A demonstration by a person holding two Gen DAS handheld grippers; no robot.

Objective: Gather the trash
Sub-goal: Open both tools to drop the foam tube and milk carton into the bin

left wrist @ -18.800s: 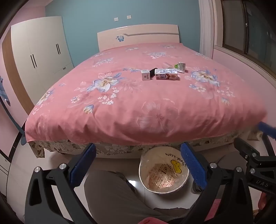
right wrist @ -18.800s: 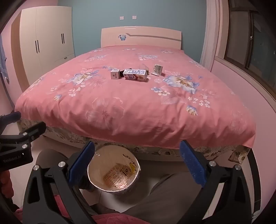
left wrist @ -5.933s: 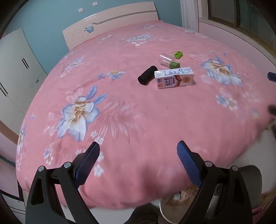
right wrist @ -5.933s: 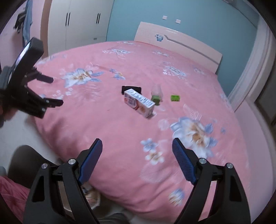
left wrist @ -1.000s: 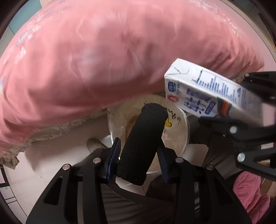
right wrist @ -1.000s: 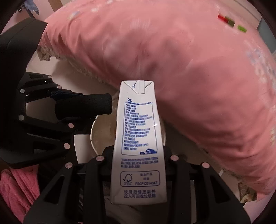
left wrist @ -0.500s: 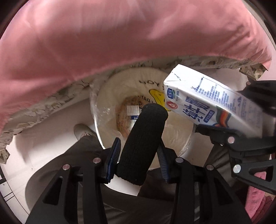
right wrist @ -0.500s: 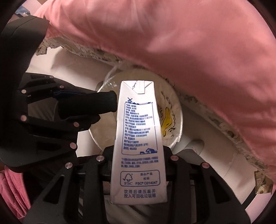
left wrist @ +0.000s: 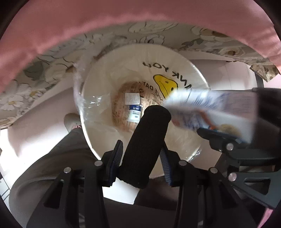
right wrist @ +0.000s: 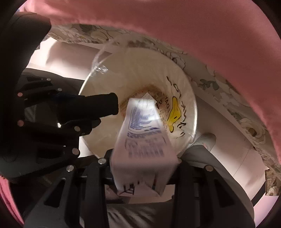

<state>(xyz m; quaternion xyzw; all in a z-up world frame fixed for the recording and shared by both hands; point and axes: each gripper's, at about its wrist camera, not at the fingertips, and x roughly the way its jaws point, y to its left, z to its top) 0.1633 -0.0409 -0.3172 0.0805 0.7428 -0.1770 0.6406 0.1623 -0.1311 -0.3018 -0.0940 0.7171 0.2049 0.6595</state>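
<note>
Trash held over bin, both grippers loaded.

Seen from left to right in the left wrist view: trouser leg and shoe toe on pale floor; left gripper pointed almost straight down, blue pads clamped partway on black foam roll, roll's free end over bin's mouth; small blue-and-white box lying at bin's bottom on clear liner; milk carton, blurred, pinched in right gripper at far right, top reaching over bin's rim. In the right wrist view: right gripper closed narrow on milk carton, carton blurred and tilted, tip above bin's centre. Pink bedspread and floral bed skirt hung just behind bin.
</note>
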